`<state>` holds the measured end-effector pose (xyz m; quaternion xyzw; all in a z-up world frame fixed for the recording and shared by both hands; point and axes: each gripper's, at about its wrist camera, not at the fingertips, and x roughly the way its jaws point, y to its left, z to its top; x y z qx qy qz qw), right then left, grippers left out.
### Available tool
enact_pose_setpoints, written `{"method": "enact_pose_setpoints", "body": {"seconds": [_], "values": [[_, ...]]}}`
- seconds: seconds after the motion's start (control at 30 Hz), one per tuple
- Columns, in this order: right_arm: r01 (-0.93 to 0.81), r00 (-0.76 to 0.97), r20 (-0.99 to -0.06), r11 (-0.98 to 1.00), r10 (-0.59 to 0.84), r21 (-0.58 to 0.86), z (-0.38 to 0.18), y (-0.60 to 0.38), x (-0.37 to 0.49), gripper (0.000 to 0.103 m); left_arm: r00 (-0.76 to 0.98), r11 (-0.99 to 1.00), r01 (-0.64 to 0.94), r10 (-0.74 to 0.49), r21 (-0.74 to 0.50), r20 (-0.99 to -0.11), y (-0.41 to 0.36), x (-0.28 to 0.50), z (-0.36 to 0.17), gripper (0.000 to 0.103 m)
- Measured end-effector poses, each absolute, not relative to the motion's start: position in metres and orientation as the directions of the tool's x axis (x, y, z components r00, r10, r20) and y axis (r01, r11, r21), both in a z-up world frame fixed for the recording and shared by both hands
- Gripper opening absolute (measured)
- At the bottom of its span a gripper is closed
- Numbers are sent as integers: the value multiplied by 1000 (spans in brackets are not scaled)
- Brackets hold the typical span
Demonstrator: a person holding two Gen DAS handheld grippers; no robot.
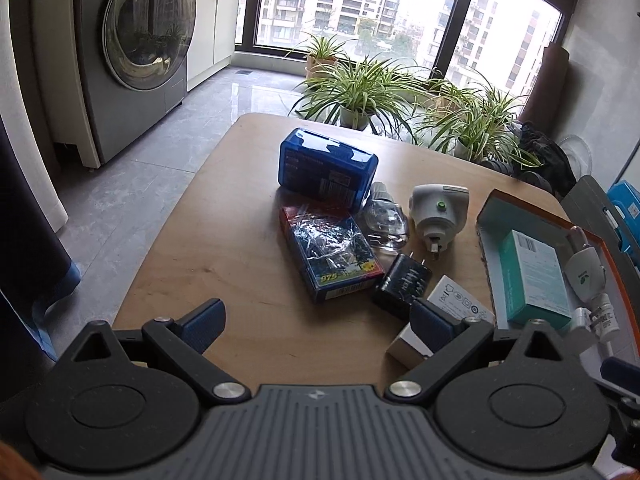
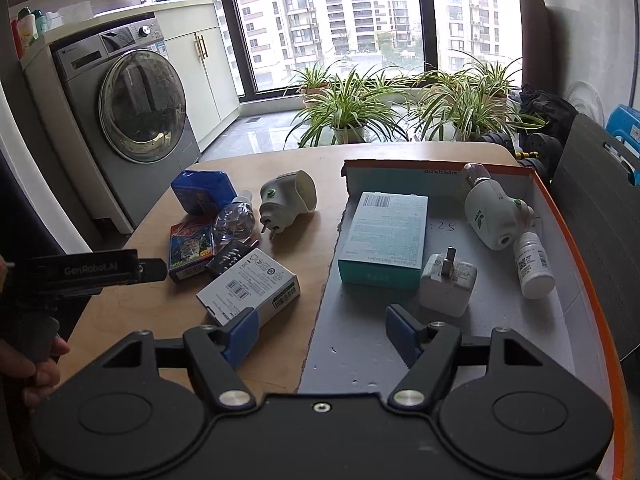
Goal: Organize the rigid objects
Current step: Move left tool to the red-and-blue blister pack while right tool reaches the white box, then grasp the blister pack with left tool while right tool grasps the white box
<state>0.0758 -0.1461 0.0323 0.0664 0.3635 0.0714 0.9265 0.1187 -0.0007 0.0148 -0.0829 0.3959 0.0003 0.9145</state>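
Two grippers are held above a wooden table [image 1: 224, 240], and the jaws of both are spread with nothing between them. The left gripper [image 1: 316, 324] is poised over bare wood at the near edge of a loose cluster of things, while the right gripper [image 2: 320, 334] hangs over the near left edge of an orange-rimmed tray [image 2: 576, 248], one finger over the table and the other over the tray's grey floor. Inside the tray are seen a teal box [image 2: 382, 236], a white plug adapter [image 2: 448, 284] just beside it, a white plug-in diffuser [image 2: 494, 212] lying on its side, and a small white bottle [image 2: 534, 264] touching it. Left of the tray, on the table, are gathered a blue box [image 1: 326, 166], a red and blue box [image 1: 330, 254] in crinkled wrap, a clear bottle [image 1: 386, 220] lying between them, a white plug-in device [image 1: 436, 212] with a green button, a black charger [image 1: 402, 284], and a white carton [image 2: 250, 286] nearest the left gripper's right finger. A hand [image 2: 30, 364] is glimpsed at the left edge of the right wrist view. A washing machine [image 2: 128, 120] and potted plants [image 2: 348, 108] stand beyond the table.
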Motion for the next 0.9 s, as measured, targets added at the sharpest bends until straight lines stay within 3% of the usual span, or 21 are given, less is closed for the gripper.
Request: {"method": "enact_pose_setpoints", "body": {"seconds": [0.43, 0.5, 0.63, 0.9], "values": [[-103, 715, -666, 975, 211, 198, 23, -144, 87, 83, 644, 989, -128, 23, -78, -765, -6, 188, -16, 101], [-106, 709, -671, 974, 217, 202, 21, -142, 91, 83, 644, 989, -116, 3, -94, -765, -4, 189, -19, 96], [-116, 697, -680, 971, 230, 209, 18, -135, 98, 83, 690, 999, -30, 10, -14, -724, -11, 178, -19, 61], [-95, 646, -714, 957, 269, 275, 11, -107, 117, 85, 705, 995, 0, -74, -105, -705, 24, 132, -17, 60]]}}
